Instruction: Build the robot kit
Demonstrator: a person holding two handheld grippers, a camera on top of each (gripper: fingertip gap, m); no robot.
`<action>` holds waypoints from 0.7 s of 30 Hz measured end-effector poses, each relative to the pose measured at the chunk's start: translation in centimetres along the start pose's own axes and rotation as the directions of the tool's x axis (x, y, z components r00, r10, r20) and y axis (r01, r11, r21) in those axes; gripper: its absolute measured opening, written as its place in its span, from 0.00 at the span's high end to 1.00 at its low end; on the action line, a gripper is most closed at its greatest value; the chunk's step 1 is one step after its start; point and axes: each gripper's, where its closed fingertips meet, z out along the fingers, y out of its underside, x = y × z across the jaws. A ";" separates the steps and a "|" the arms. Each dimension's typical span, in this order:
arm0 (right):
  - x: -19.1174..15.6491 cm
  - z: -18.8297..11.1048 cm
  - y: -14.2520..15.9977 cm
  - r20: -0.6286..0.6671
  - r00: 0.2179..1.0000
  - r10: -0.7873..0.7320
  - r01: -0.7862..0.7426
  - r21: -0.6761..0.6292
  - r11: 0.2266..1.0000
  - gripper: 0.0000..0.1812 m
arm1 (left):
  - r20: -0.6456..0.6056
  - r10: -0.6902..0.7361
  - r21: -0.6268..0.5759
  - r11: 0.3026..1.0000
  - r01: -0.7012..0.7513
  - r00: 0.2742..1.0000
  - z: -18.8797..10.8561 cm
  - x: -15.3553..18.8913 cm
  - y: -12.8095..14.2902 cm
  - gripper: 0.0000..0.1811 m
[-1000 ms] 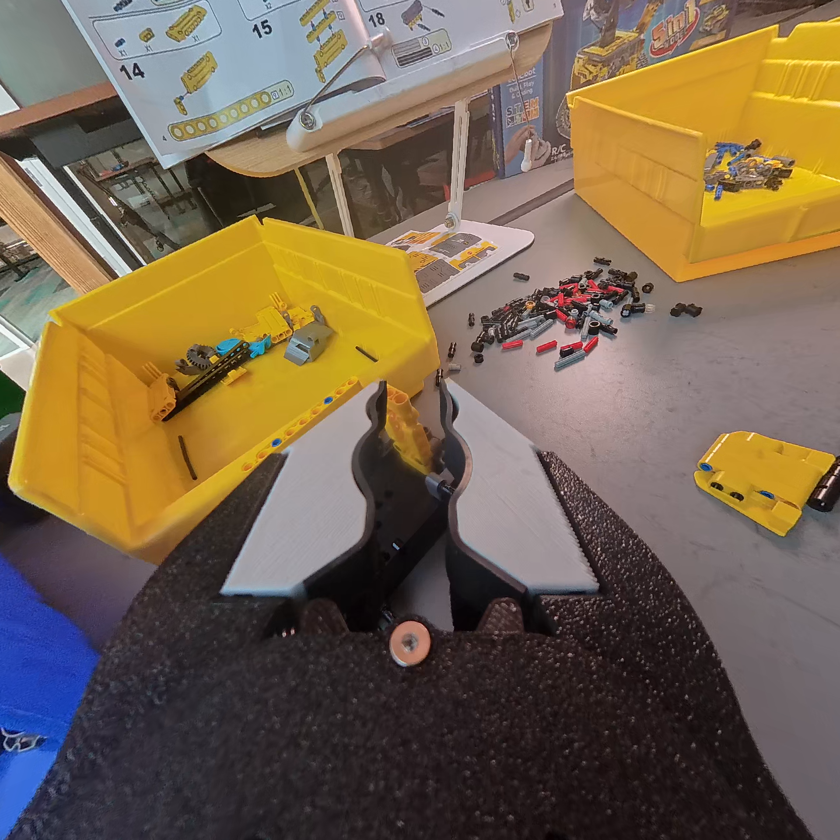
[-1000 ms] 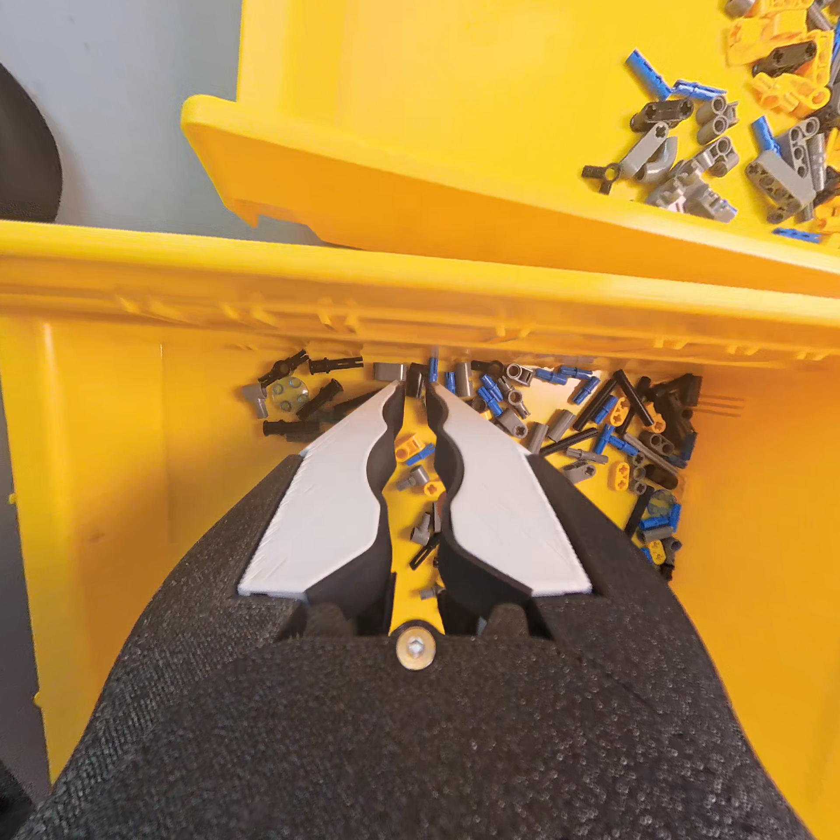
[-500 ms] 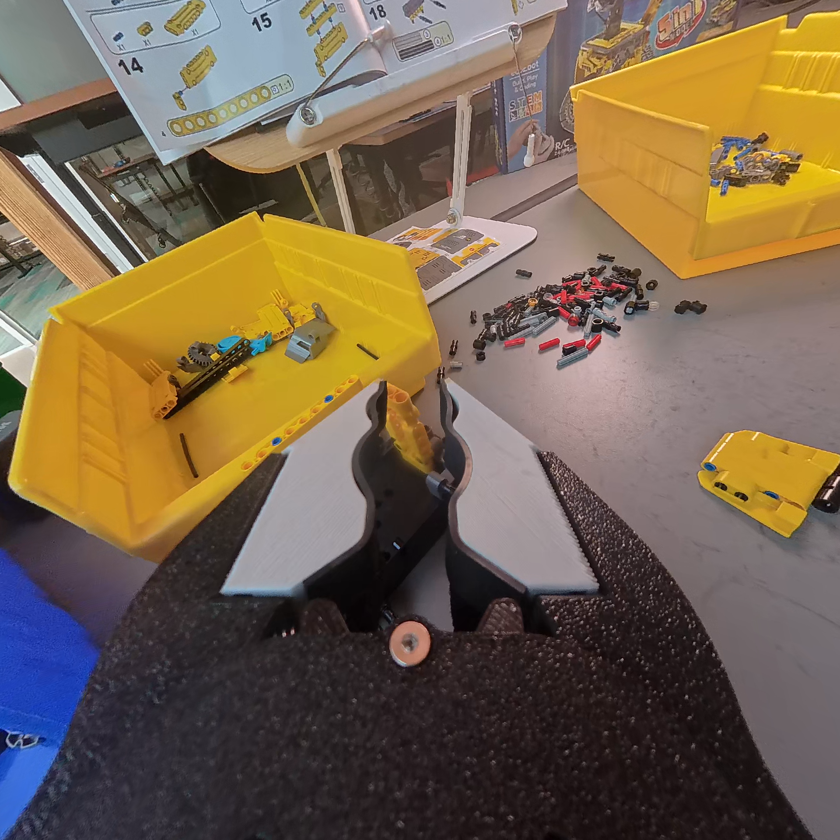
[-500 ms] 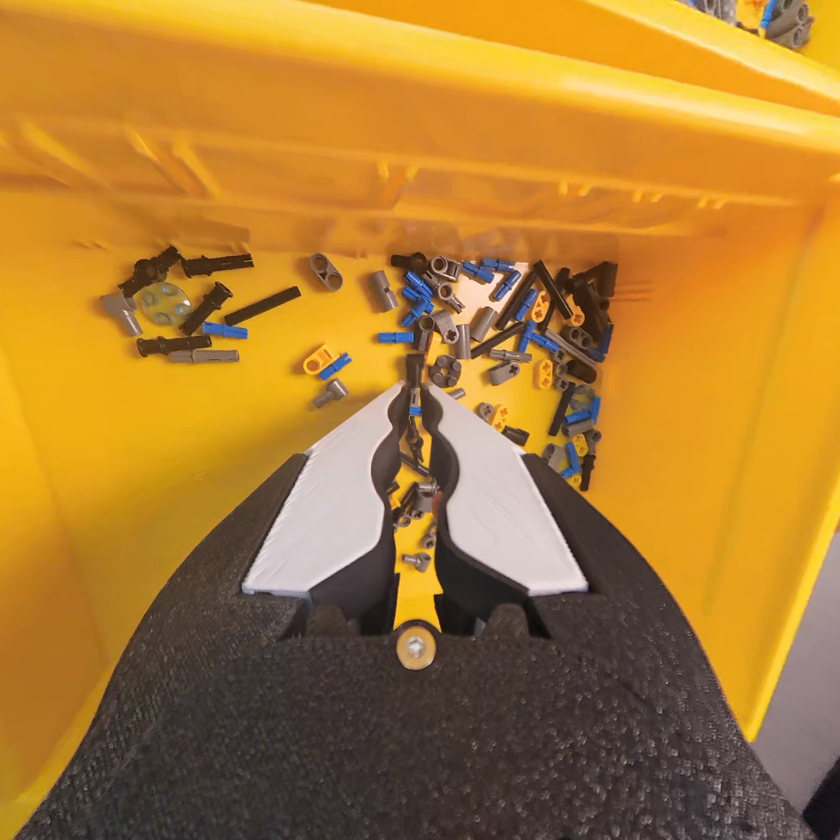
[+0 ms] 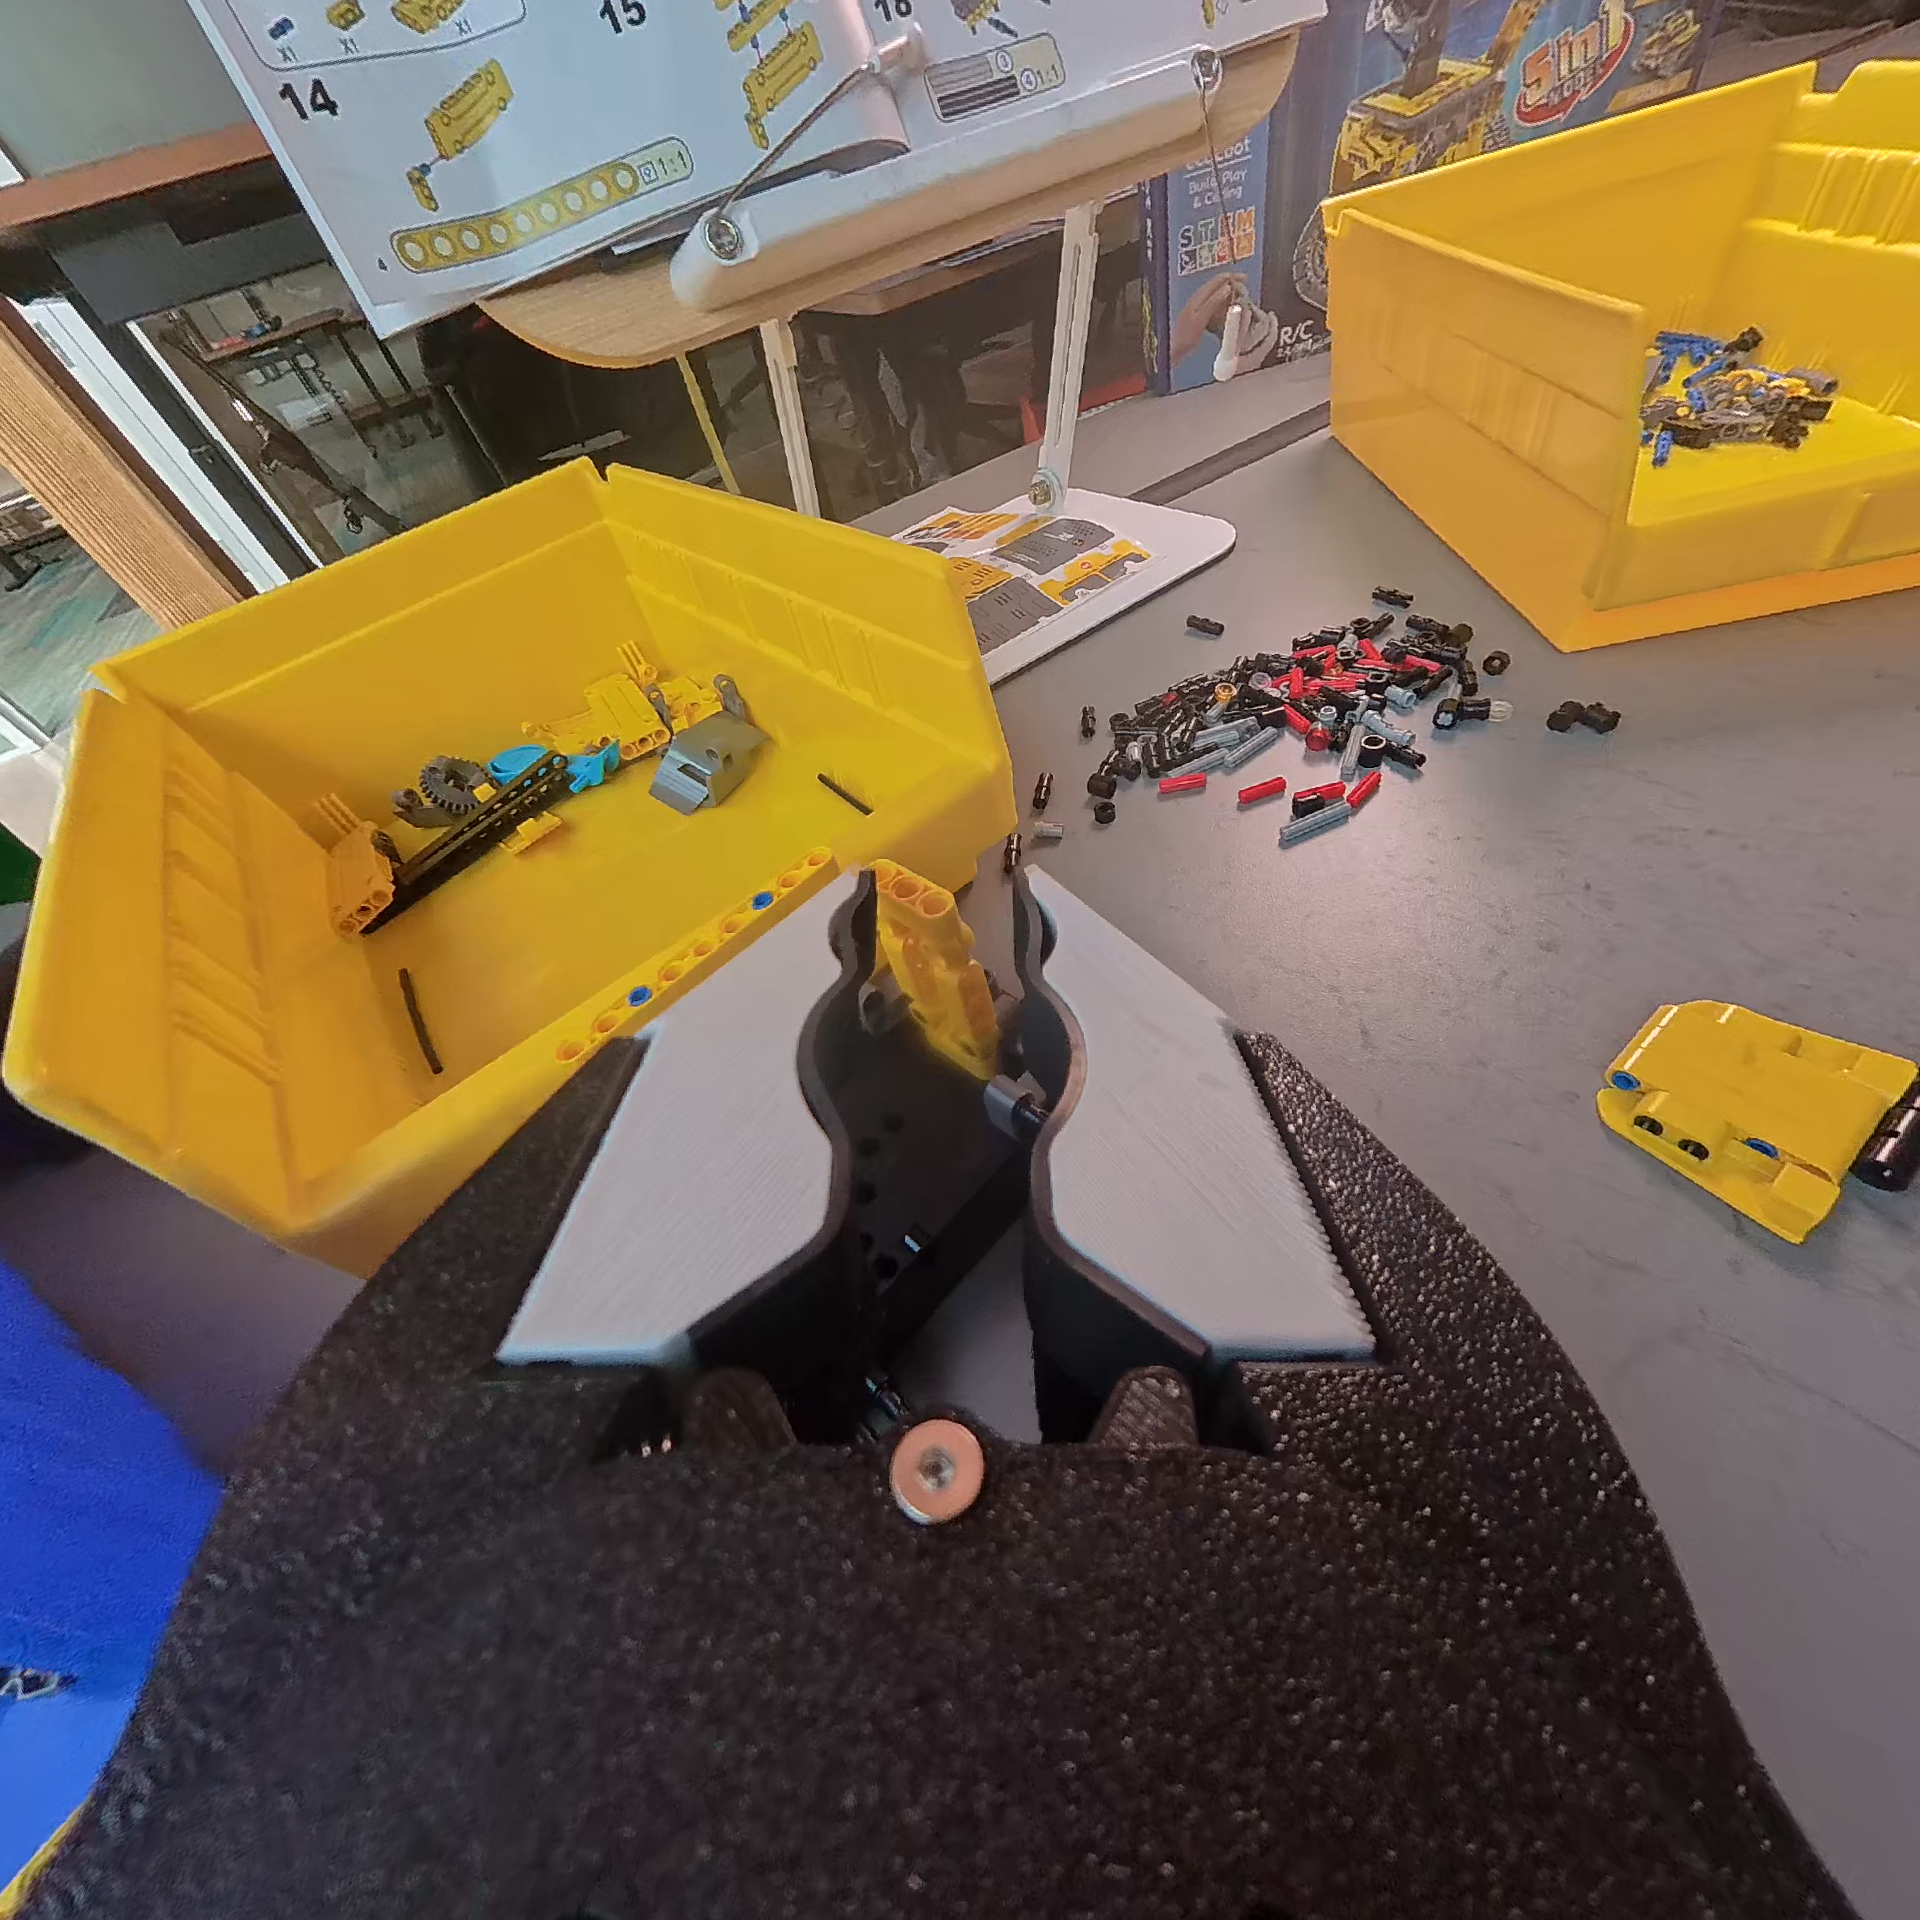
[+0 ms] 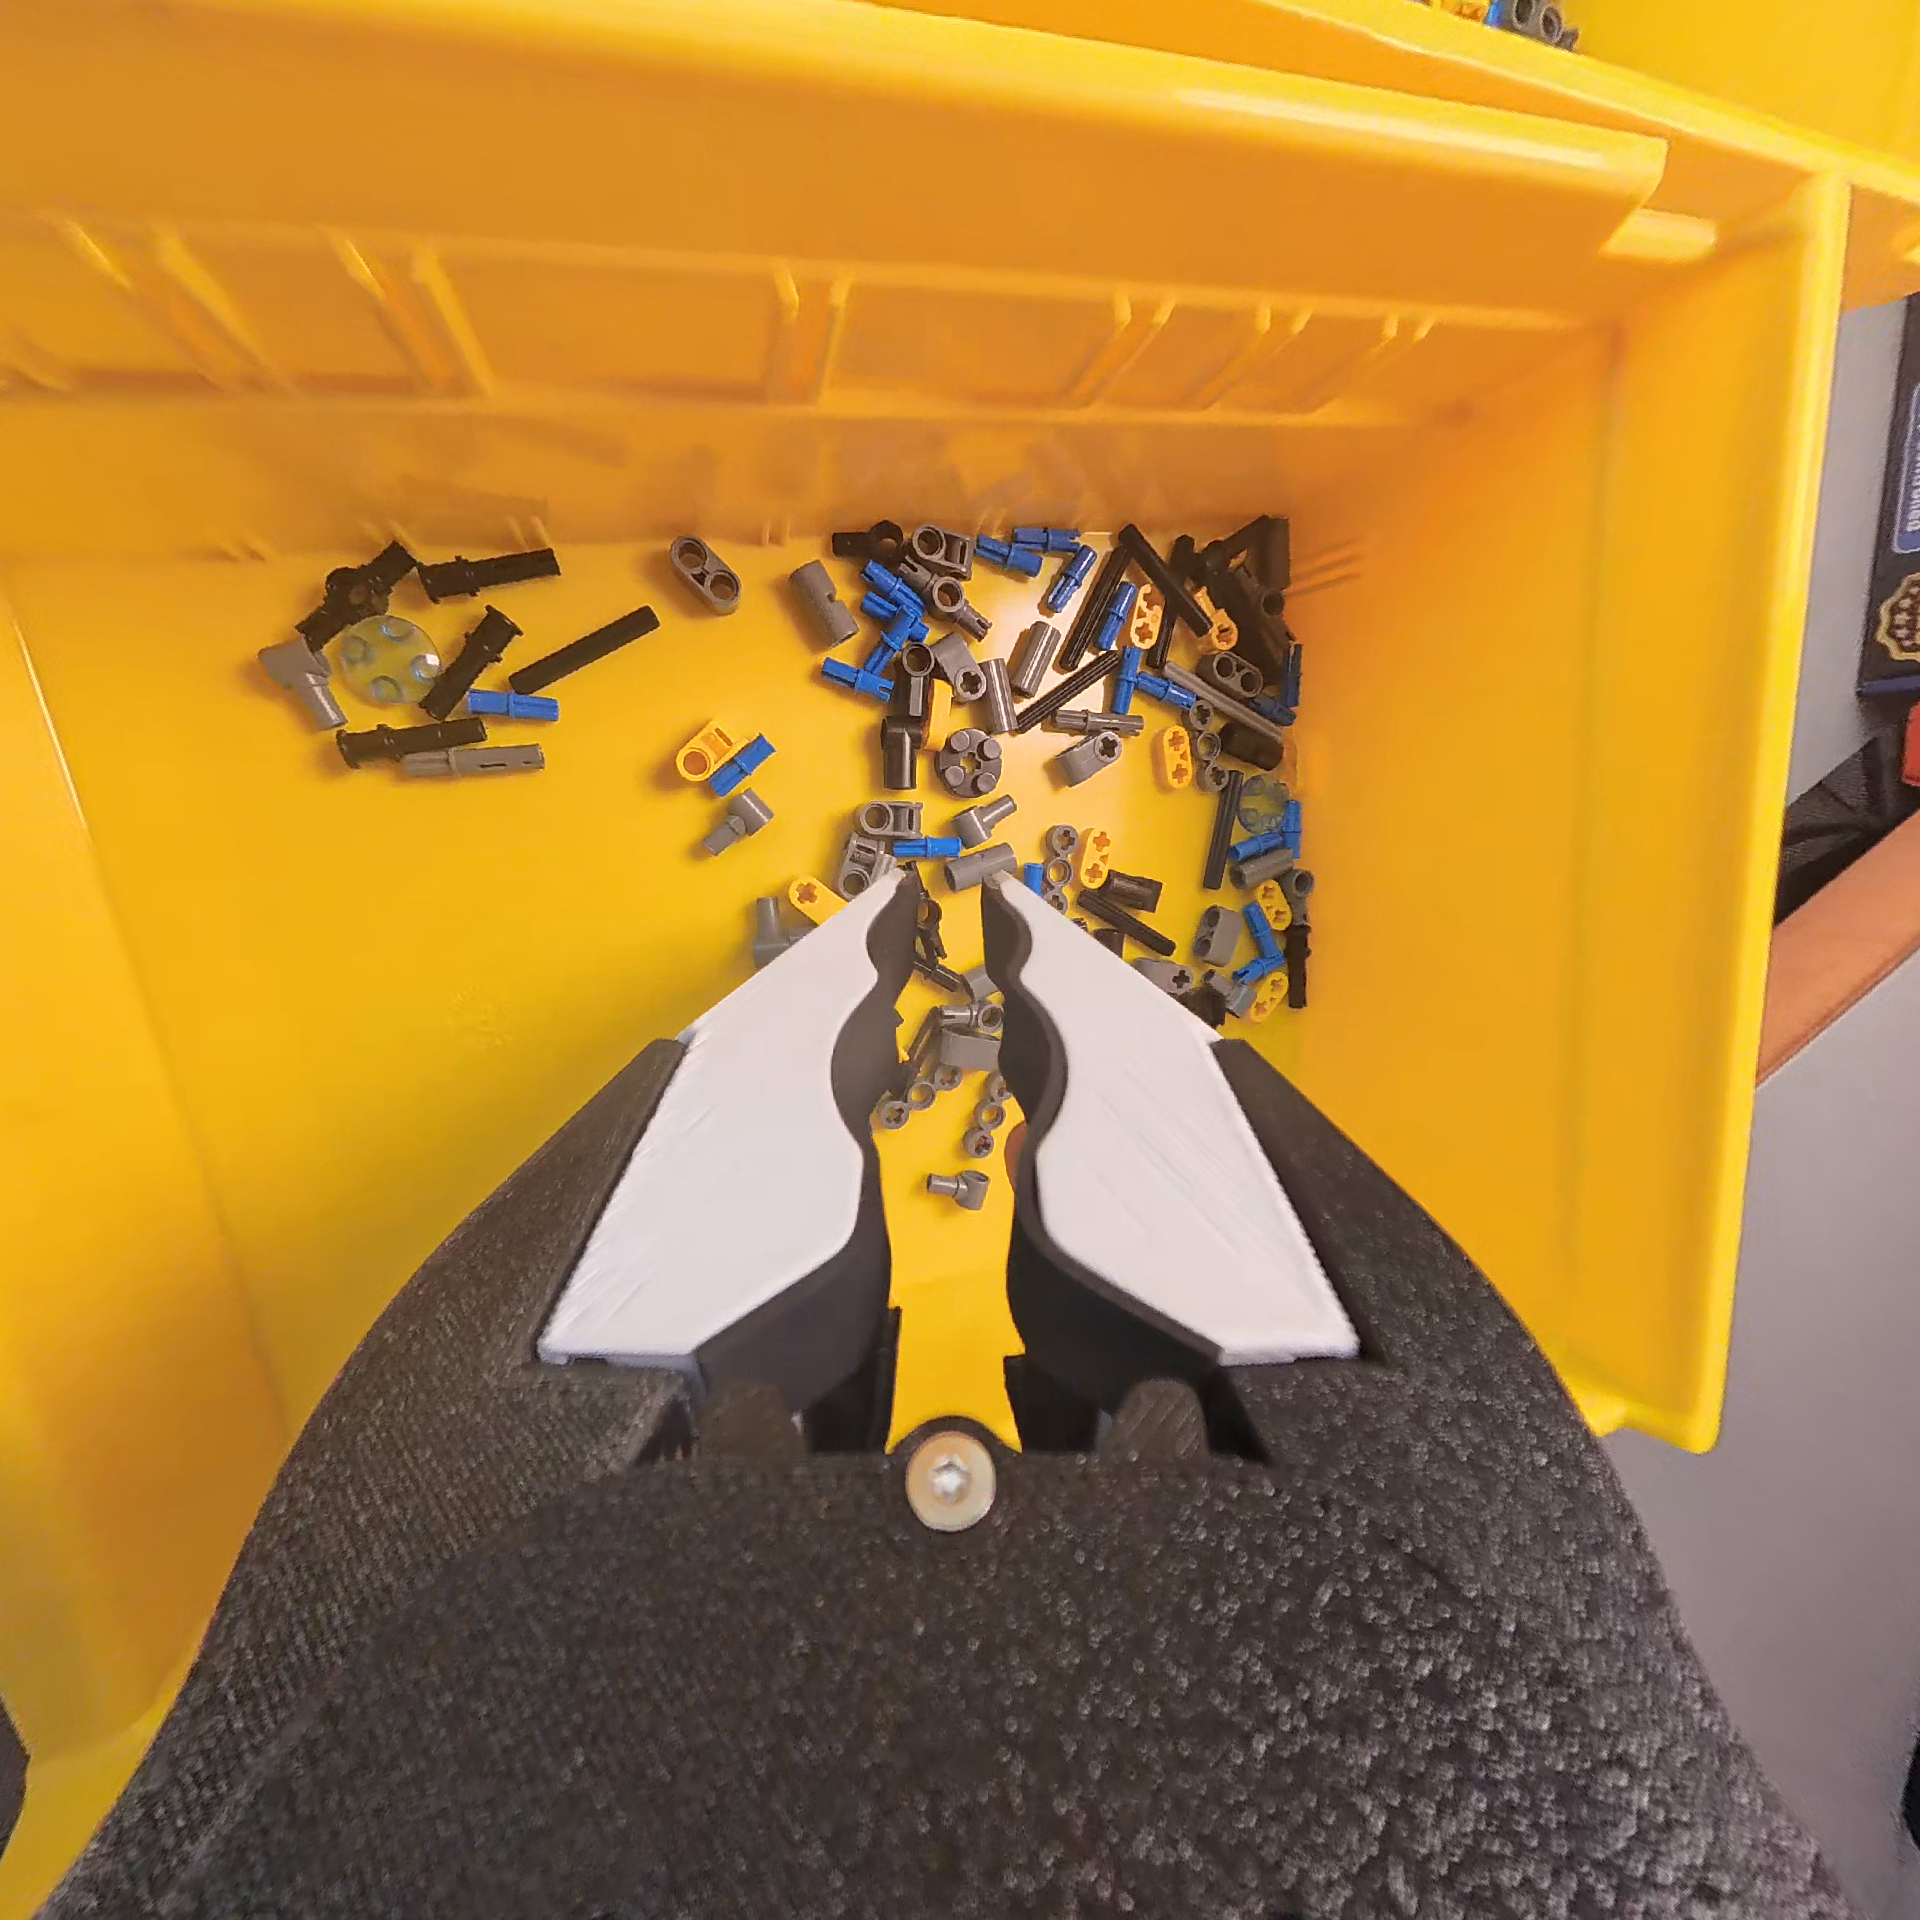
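Inside the left gripper (image 5: 940,883): a yellow studded-beam piece (image 5: 928,971) was clamped between the fingers. It stood out past the tips, with a dark block behind it deep in the gap.
Left grip quality: the jaws bore on both flanks of the piece. It sat tilted rather than square, so the hold looked firm but not centred.
Ahead-left of the left gripper: an open yellow bin (image 5: 208,935) held a black beam, a gear, a grey block and yellow parts. A long yellow beam lay on the bin's near lip, just beside the left finger.
Ahead-right of the left gripper: a heap of black, red and grey pins (image 5: 1299,717) lay on the table (image 5: 1455,987), well apart from the tips.
Right of the left gripper: a flat yellow panel (image 5: 1745,1112) lay on the table.
Above the left gripper: an instruction sheet on a stand (image 5: 623,125).
Right gripper (image 6: 945,881): the jaws stood slightly parted inside another yellow bin (image 6: 1507,831). Bin floor showed between the tips, and nothing was seen gripped.
Just ahead of the right tips: a grey connector (image 6: 985,862) and a blue pin (image 6: 925,847) lay near but not touching.
Ahead-right of the right gripper: a dense heap of small connectors (image 6: 1122,675).
Ahead-left of the right gripper: scattered black pins (image 6: 436,665), well apart.
Handling note: the parts were small and crowded, so a narrow jaw gap suited singling one out. The picture was slightly blurred.
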 end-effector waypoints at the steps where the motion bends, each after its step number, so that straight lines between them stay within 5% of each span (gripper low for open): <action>1: 0.0 -0.1 -0.1 0.000 1.000 0.005 -0.005 -0.001 1.000 0.94 | -0.005 -0.005 -0.007 1.000 0.005 1.000 0.1 0.0 0.1 0.86; 7: 0.2 -1.2 -1.5 -0.035 0.999 0.003 -0.002 0.022 1.000 0.92 | -0.053 -0.016 -0.037 0.999 0.014 0.998 0.7 1.0 -0.4 0.86; 13: -0.5 -3.2 -3.5 -0.089 0.995 0.043 -0.032 0.121 0.992 0.92 | -0.129 0.035 0.023 0.999 -0.032 0.991 1.9 3.8 -4.4 0.92; 17: -1.3 -6.1 -6.9 -0.110 0.979 0.172 -0.133 0.296 0.946 0.92 | -0.383 0.029 -0.220 0.968 -0.122 0.923 4.9 8.6 -3.6 0.89; 21: -3.1 -10.0 -10.8 -0.068 0.940 0.334 -0.249 0.530 0.810 0.91 | -0.523 0.016 -0.360 0.902 -0.238 0.852 8.1 11.6 -1.4 0.89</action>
